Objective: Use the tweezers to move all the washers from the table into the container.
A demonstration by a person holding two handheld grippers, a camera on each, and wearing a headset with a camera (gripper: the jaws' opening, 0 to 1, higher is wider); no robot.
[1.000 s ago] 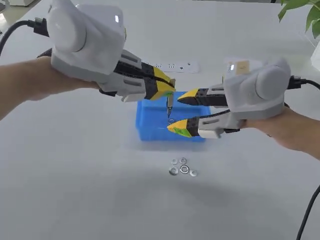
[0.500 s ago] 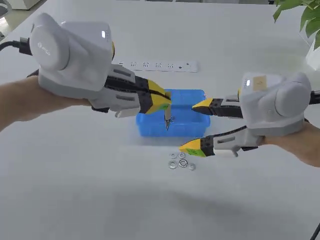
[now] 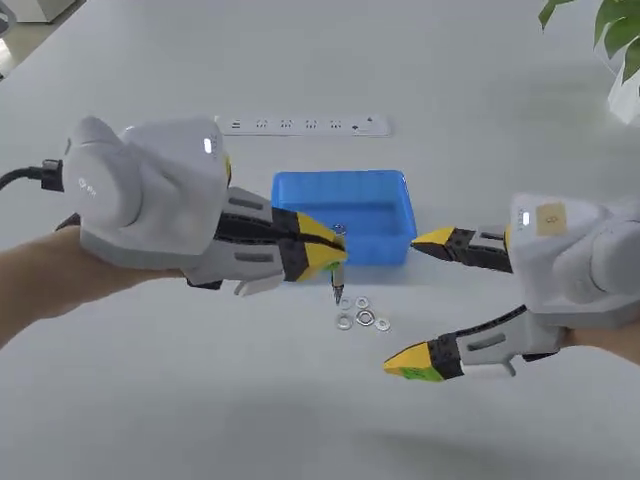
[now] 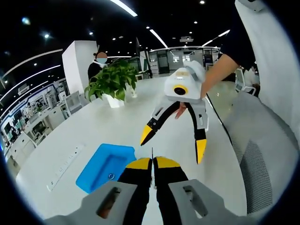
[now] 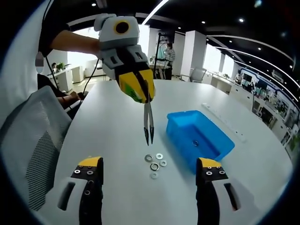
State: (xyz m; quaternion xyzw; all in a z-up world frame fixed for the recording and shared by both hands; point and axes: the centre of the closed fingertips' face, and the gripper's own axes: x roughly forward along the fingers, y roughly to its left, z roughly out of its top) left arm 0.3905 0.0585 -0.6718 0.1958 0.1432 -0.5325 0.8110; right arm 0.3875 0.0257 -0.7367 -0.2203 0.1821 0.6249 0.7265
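Your left gripper [image 3: 335, 256] fingers [image 3: 318, 244] pinch the tweezers [image 3: 338, 284], tips just by the washers [image 3: 362, 315] near the container [image 3: 300, 195]; your right gripper [image 3: 402, 303] fingers [image 3: 430, 361] spread wide.

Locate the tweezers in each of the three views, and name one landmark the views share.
Head view: centre, the tweezers point down from the left gripper, tips beside the washers.
Left gripper view: bottom centre, a thin sliver rising between the shut yellow jaw tips.
Right gripper view: upper centre, hanging tips-down, above the washers in the picture.
Shared landmark: the blue container.
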